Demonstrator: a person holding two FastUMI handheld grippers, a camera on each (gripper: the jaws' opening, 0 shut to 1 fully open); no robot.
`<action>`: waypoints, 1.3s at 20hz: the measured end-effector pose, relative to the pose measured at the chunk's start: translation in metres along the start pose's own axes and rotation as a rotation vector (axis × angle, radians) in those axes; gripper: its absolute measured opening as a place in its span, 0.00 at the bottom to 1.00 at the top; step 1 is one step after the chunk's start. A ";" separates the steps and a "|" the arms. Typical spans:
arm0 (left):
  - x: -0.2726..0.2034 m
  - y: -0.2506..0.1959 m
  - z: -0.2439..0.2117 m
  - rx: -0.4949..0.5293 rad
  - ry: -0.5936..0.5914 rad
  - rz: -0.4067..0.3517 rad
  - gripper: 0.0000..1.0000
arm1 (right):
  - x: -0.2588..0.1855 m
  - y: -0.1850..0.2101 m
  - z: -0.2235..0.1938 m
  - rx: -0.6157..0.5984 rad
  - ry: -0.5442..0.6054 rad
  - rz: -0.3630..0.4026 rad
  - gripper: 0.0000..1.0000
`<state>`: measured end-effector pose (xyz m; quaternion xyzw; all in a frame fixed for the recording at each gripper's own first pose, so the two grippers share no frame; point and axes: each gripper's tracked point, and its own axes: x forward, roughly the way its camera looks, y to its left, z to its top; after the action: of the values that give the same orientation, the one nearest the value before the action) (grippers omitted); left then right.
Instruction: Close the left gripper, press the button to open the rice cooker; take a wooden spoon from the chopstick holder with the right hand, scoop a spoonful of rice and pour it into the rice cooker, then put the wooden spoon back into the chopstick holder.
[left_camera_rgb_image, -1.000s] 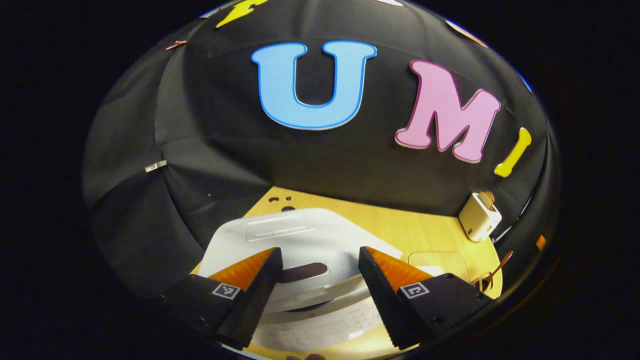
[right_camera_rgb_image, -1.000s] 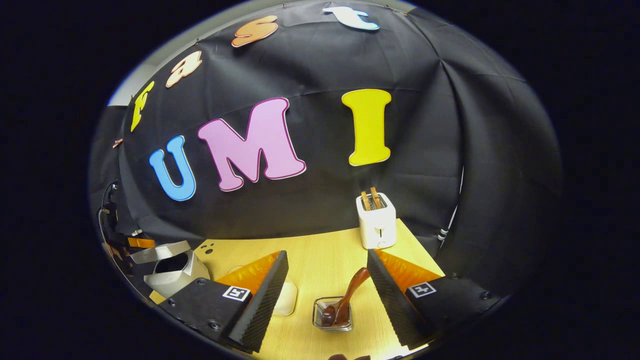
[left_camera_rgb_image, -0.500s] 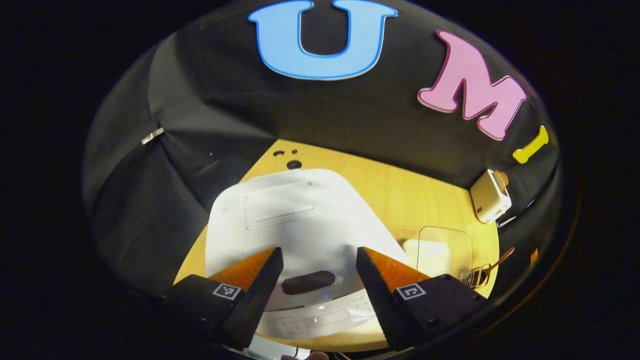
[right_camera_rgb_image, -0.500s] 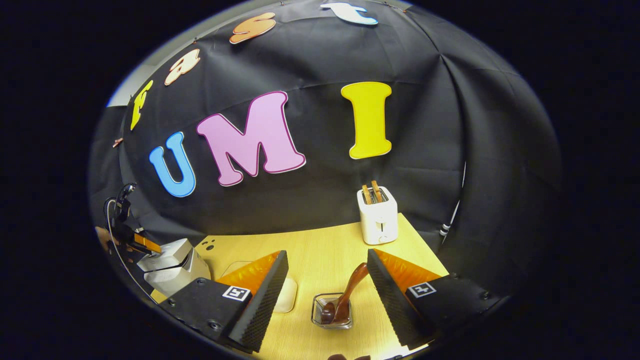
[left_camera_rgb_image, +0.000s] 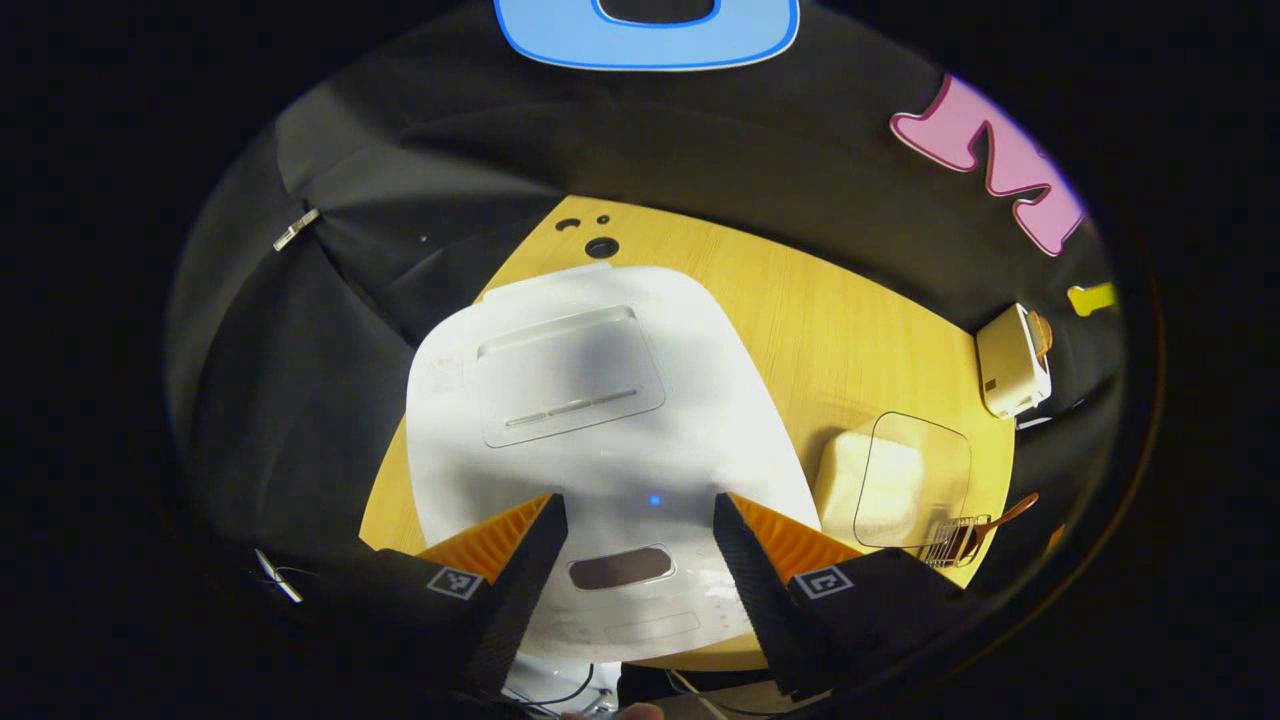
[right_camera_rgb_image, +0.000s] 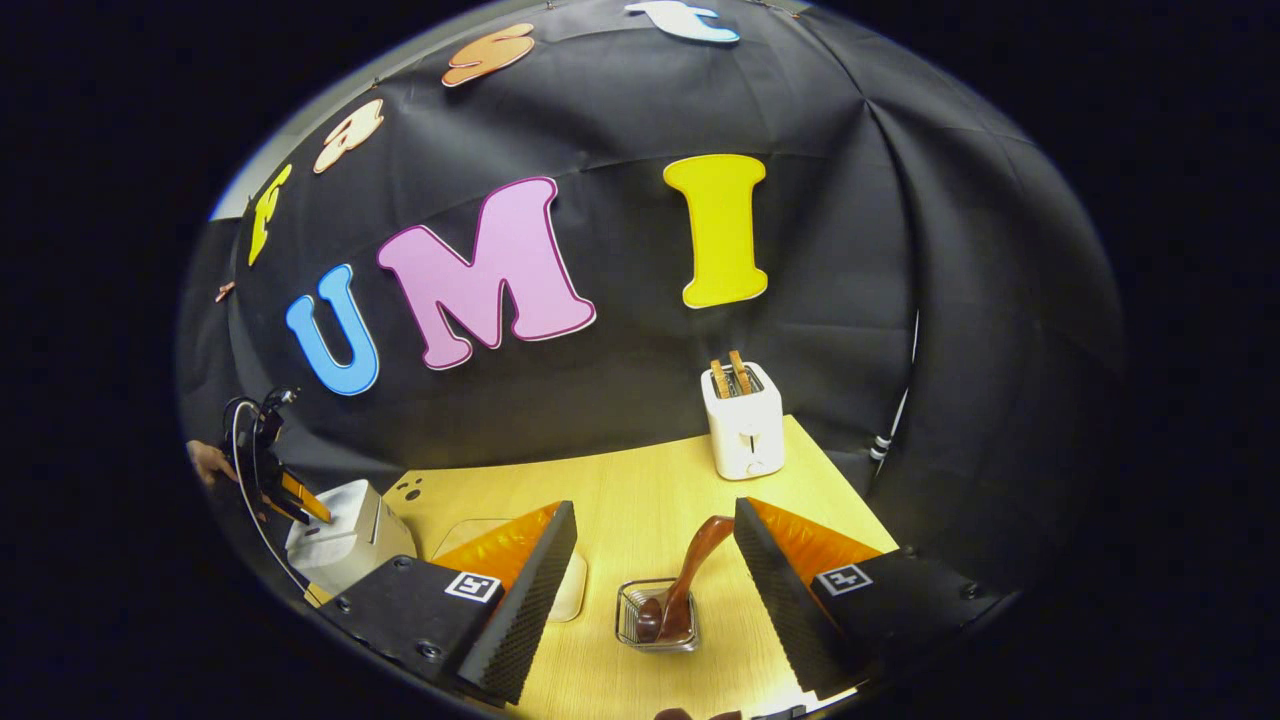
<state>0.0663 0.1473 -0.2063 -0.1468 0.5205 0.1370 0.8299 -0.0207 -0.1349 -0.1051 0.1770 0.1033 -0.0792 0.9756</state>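
Note:
The white rice cooker (left_camera_rgb_image: 590, 400) stands with its lid down, seen from above in the left gripper view. My left gripper (left_camera_rgb_image: 635, 505) hovers open over its front, fingers on either side of the dark oval button (left_camera_rgb_image: 620, 568). In the right gripper view the cooker (right_camera_rgb_image: 345, 535) is at far left with the left gripper (right_camera_rgb_image: 290, 495) above it. My right gripper (right_camera_rgb_image: 655, 510) is open and holds nothing. Just beyond its fingers, the wooden spoon (right_camera_rgb_image: 690, 570) leans in the wire chopstick holder (right_camera_rgb_image: 655, 618). A clear box of rice (left_camera_rgb_image: 895, 480) lies between cooker and holder.
A white toaster (right_camera_rgb_image: 742, 420) with two slices in it stands at the back of the wooden table (right_camera_rgb_image: 640, 480), close to the black cloth wall. A hand (right_camera_rgb_image: 205, 460) shows behind the left gripper. The table's right edge runs just past the toaster.
The cooker lid, tilted up a second ago, has come down flat. My left gripper has risen and tipped to look down on it. The right gripper has barely shifted.

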 end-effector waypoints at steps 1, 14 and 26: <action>0.002 0.002 0.001 0.020 0.016 0.017 0.97 | 0.001 -0.001 -0.001 0.004 0.006 -0.004 0.98; 0.003 0.000 0.005 0.086 0.040 0.011 0.98 | 0.013 0.010 -0.003 0.022 0.023 0.010 0.98; -0.143 -0.050 0.044 -0.013 -0.751 -0.236 0.95 | -0.001 0.035 0.020 -0.042 -0.020 0.058 0.98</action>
<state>0.0617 0.1079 -0.0534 -0.1508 0.1595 0.0880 0.9716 -0.0112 -0.1101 -0.0748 0.1587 0.0898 -0.0503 0.9819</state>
